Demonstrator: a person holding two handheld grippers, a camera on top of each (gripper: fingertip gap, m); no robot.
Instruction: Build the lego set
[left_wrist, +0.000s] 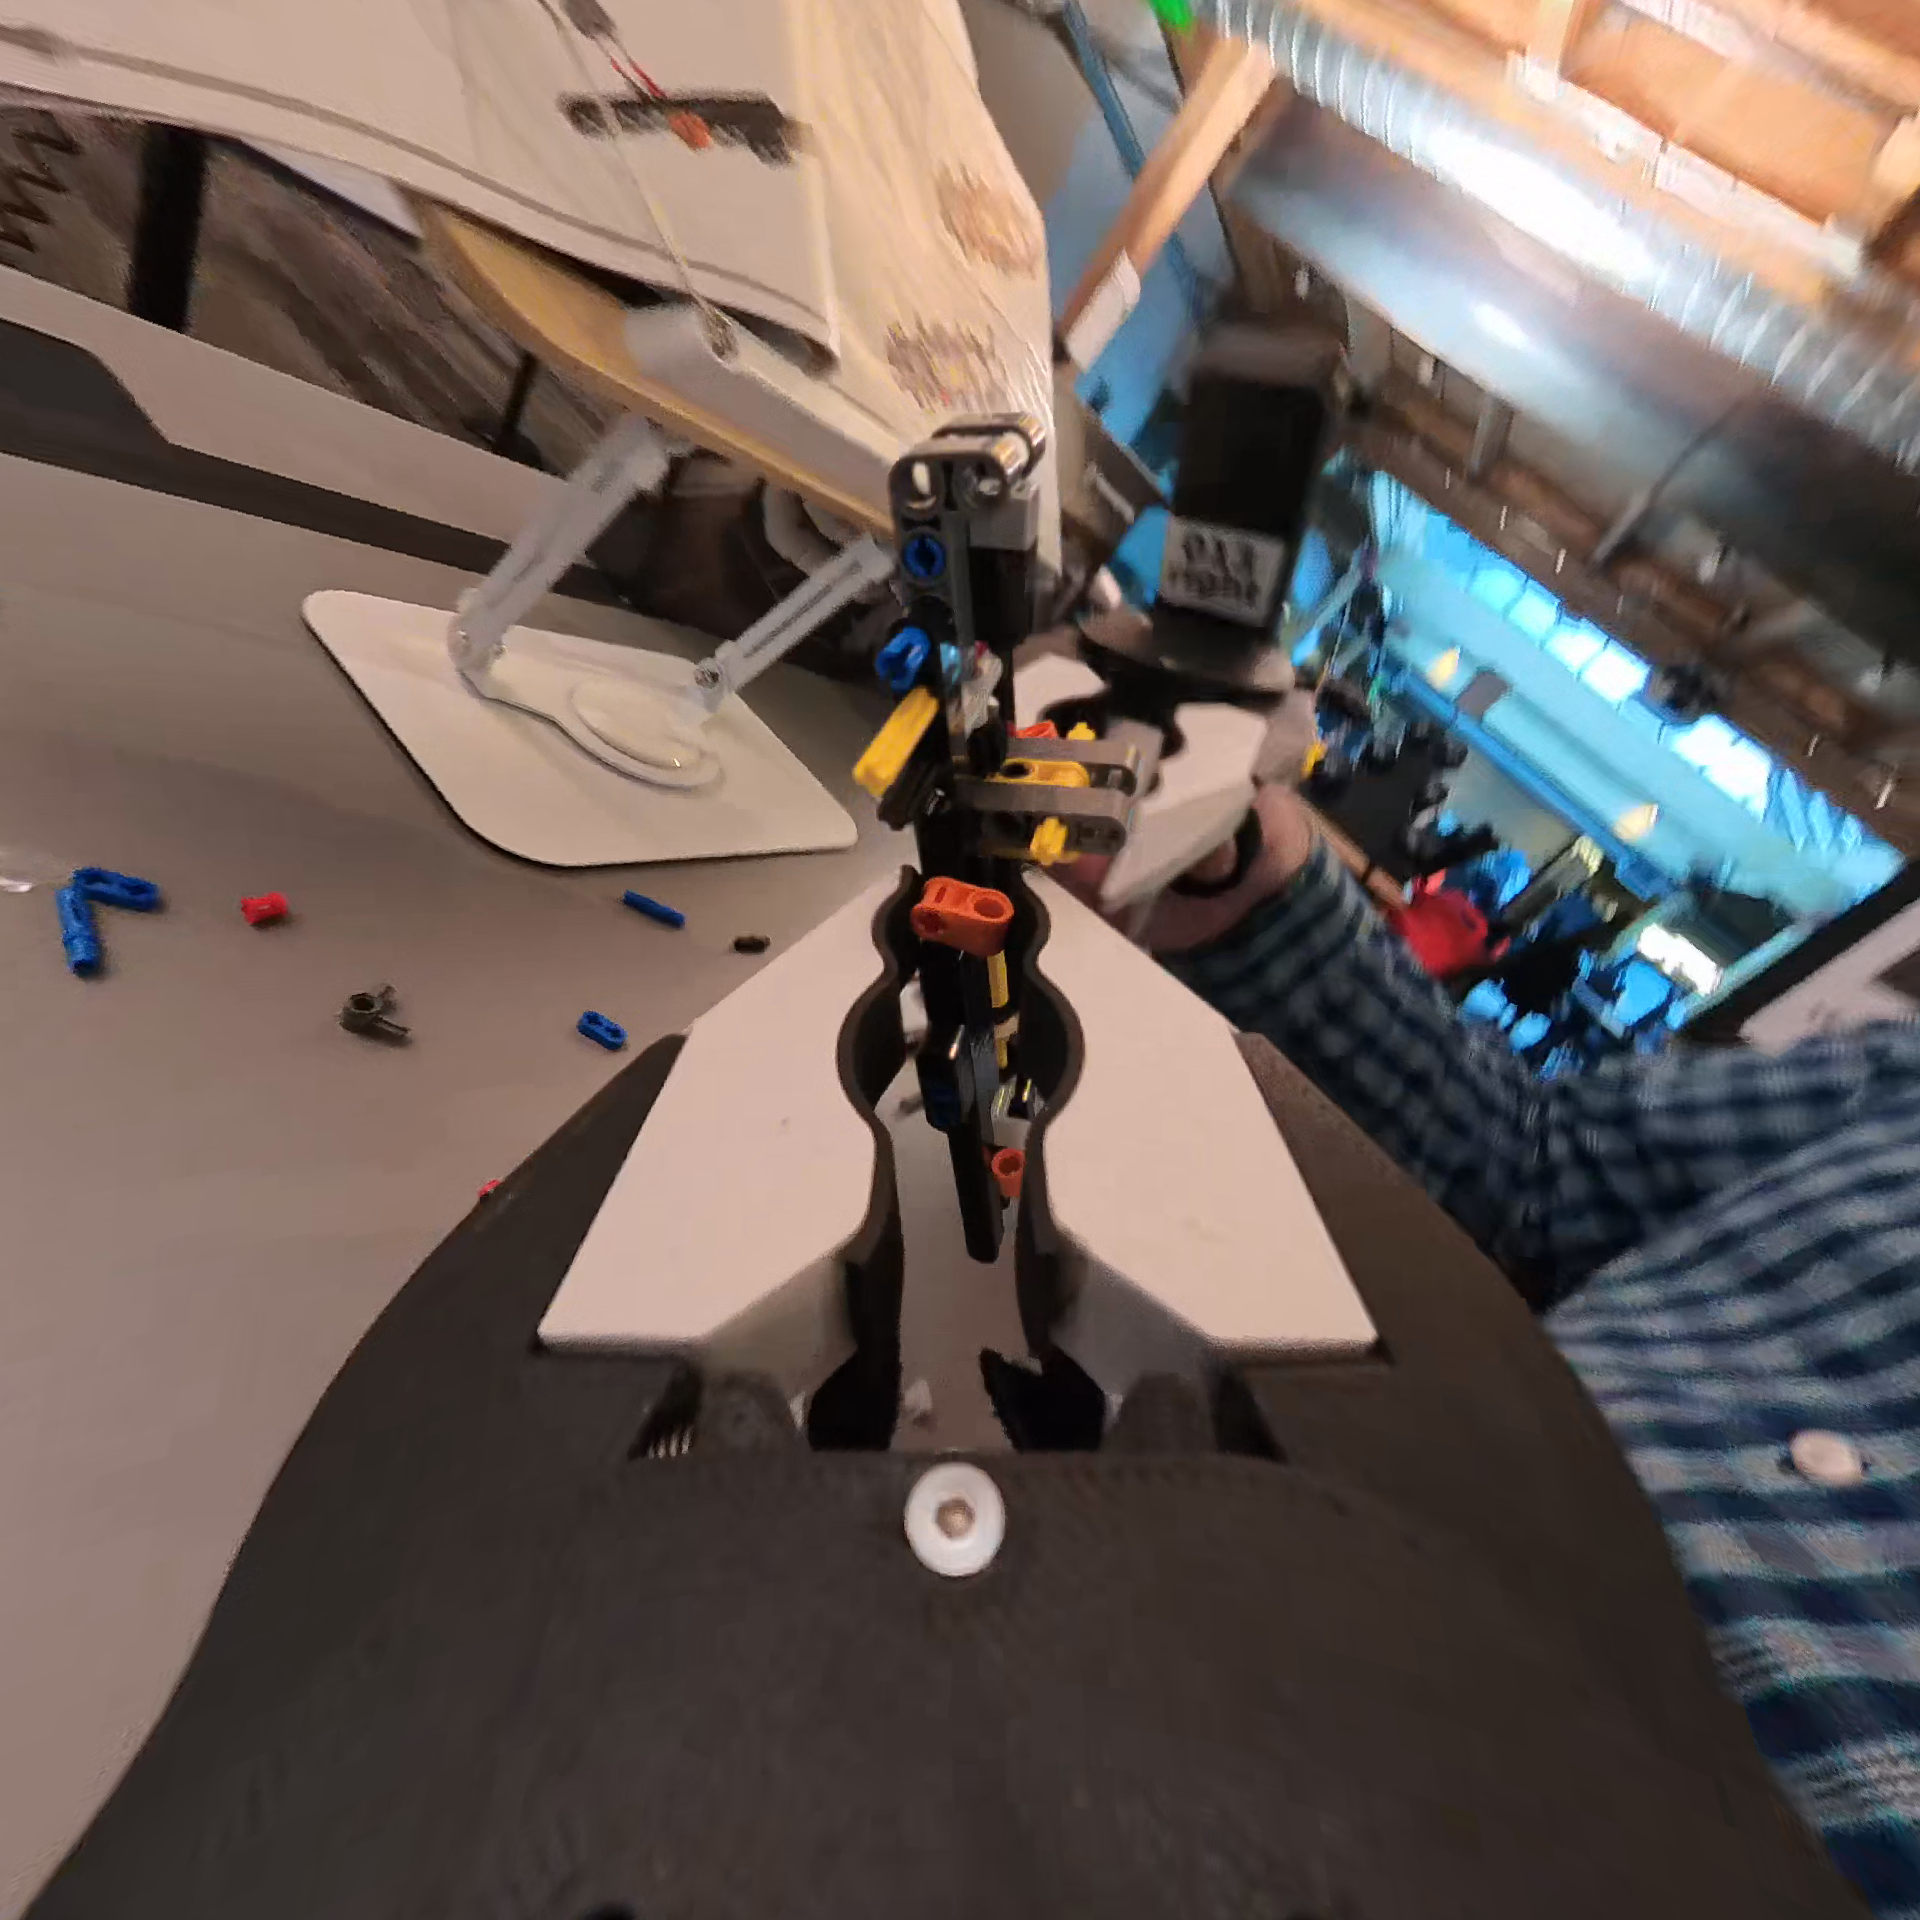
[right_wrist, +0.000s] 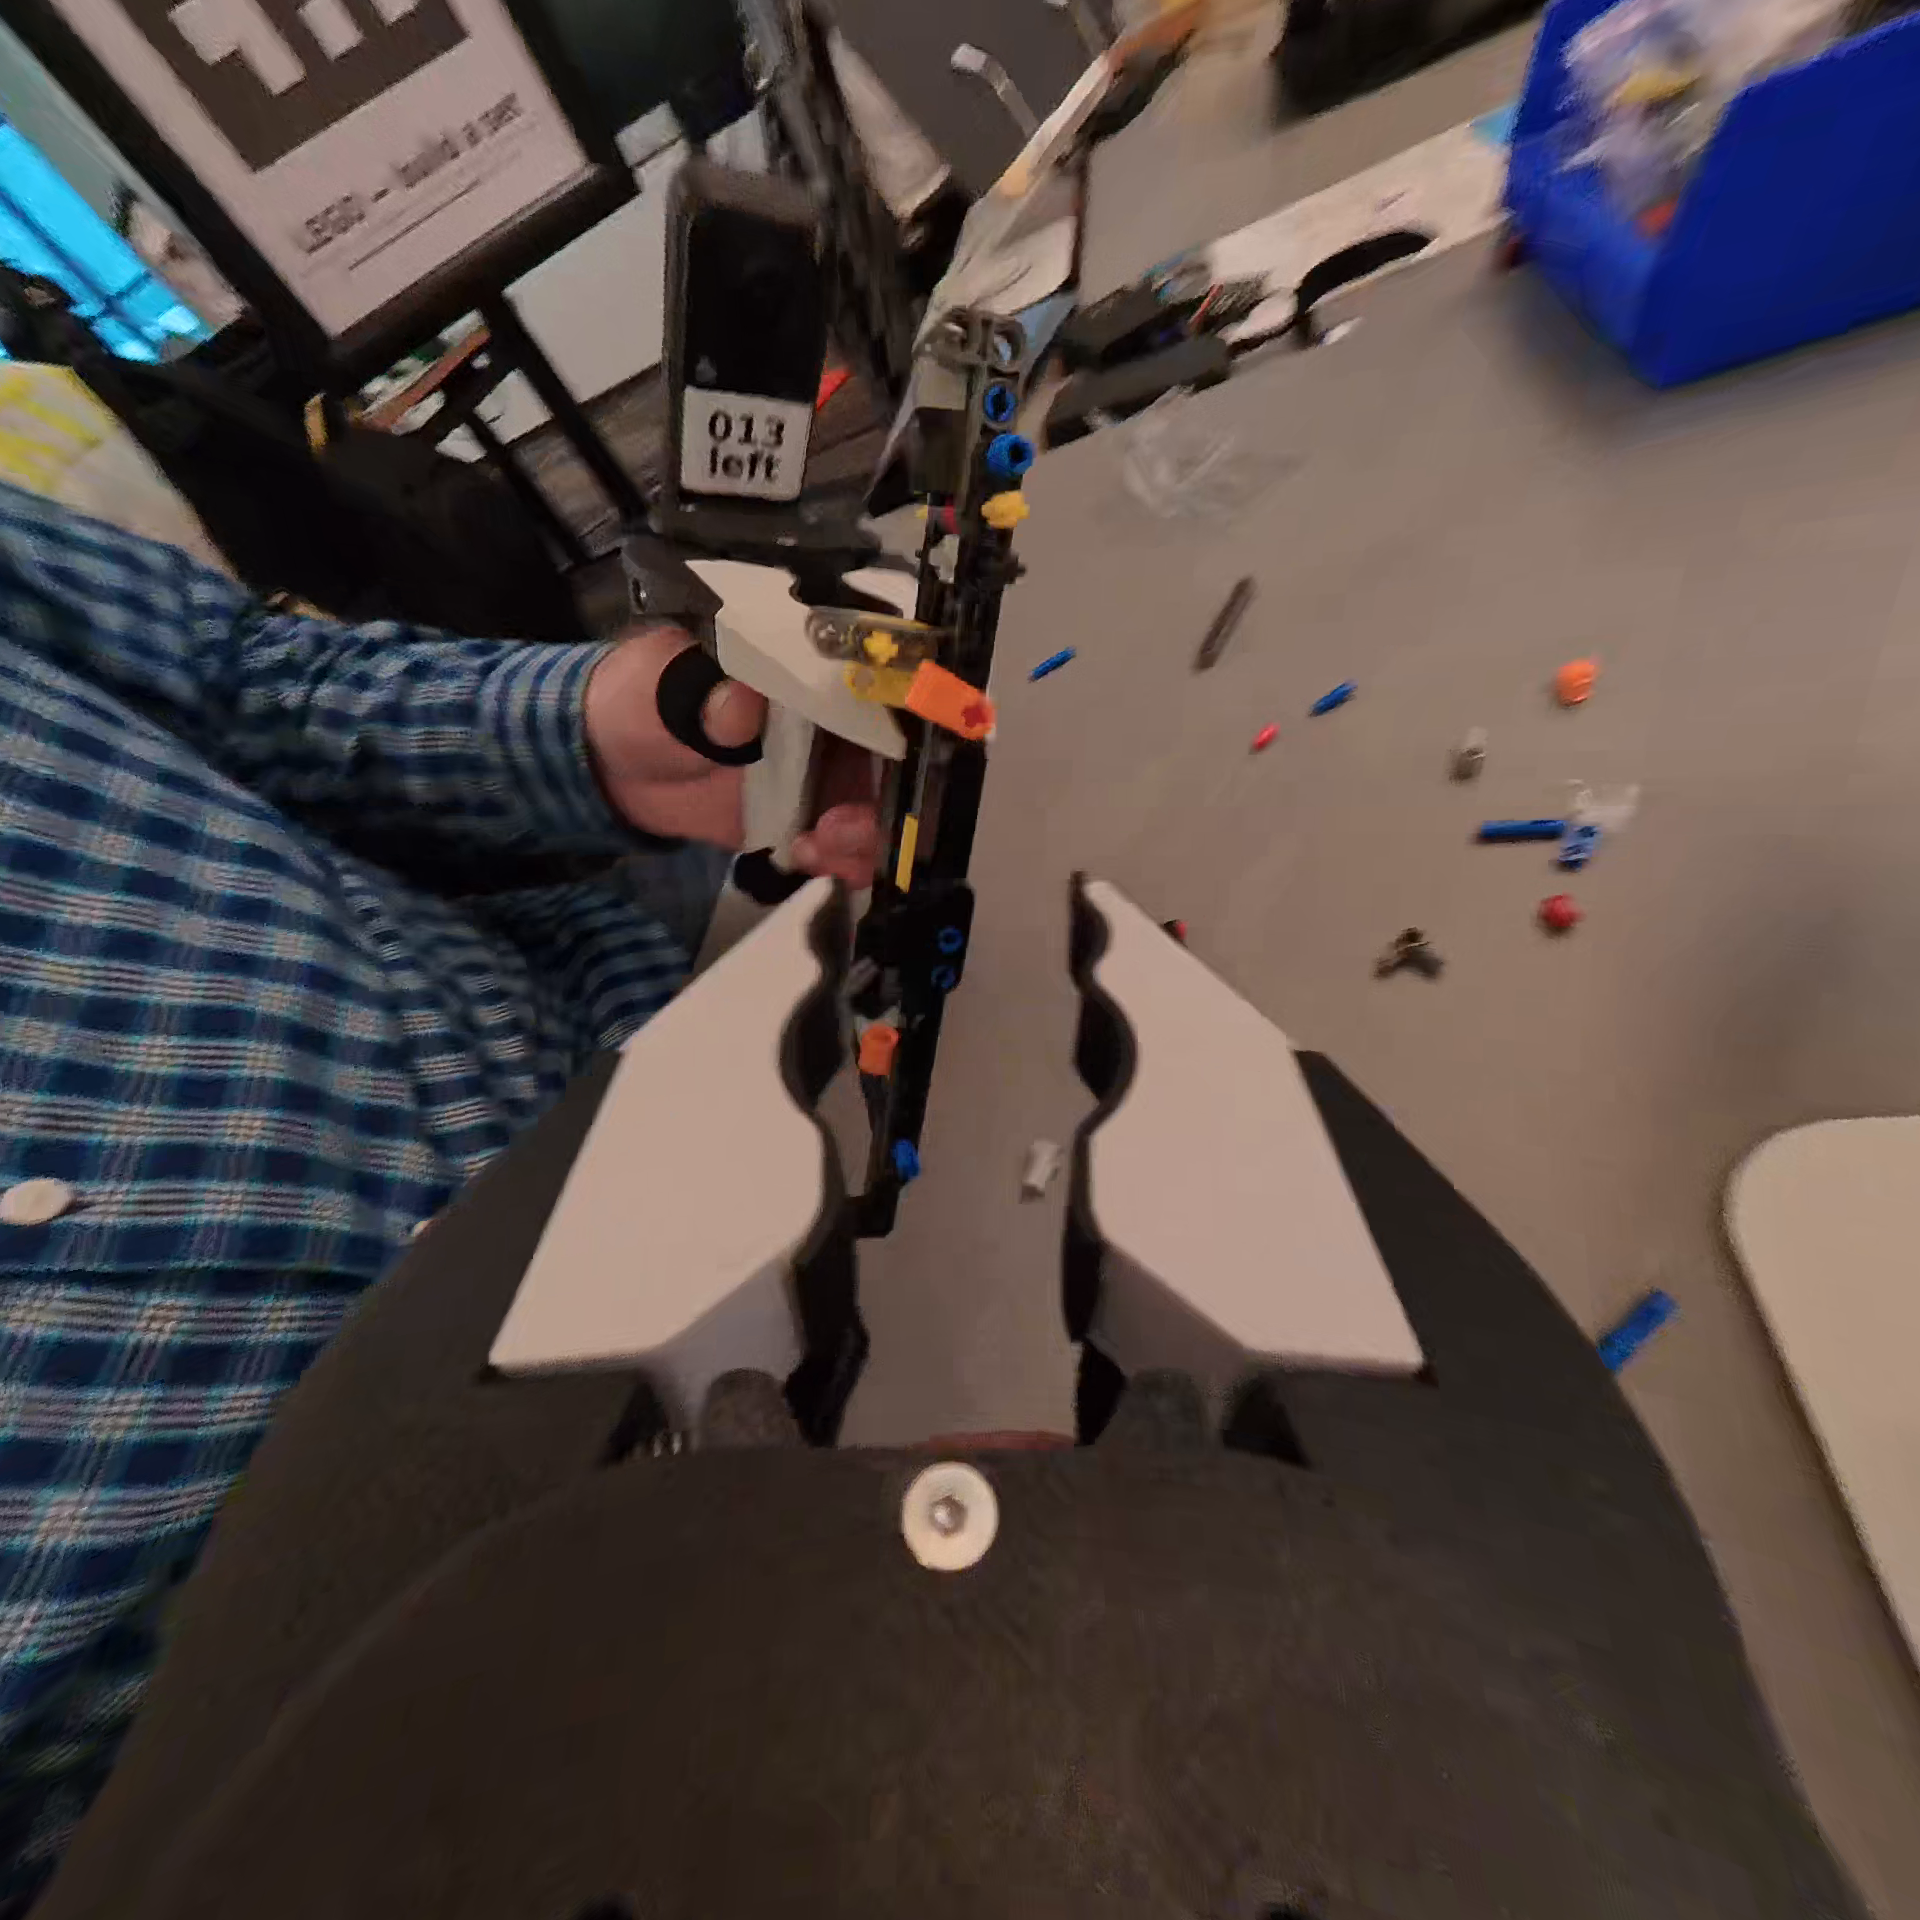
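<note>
Shows a long black lego assembly of beams and pins (left_wrist: 982, 582), studded with blue, yellow and orange connectors, raised above a flat grey tabletop (left_wrist: 208, 1143). Places its lower end between the white, black-padded fingers of the left gripper (left_wrist: 961, 894), jaws drawn in close and pinching it just below an orange connector.

Seen from the right wrist: sets the right gripper (right_wrist: 951, 894) with jaws spread wide about the same assembly, which passes close to the finger on the person's side; contact there possibly present, not clear through the blur. Shows a short grey side beam (right_wrist: 847, 629) at the assembly's mid-height, lying against the far gripper's white fingers, beside a hand (right_wrist: 675, 748) in a blue plaid sleeve (right_wrist: 260, 831).

Scatters loose small pieces on the tabletop beside the assembly:
- blue pins (left_wrist: 81, 925)
- a red connector (left_wrist: 263, 907)
- a dark joint (left_wrist: 372, 1013)

Sets a white flat-based stand (left_wrist: 582, 769) with an open paper booklet (left_wrist: 727, 156) behind the assembly, and a blue plastic bin (right_wrist: 1714, 239) well beyond it.
</note>
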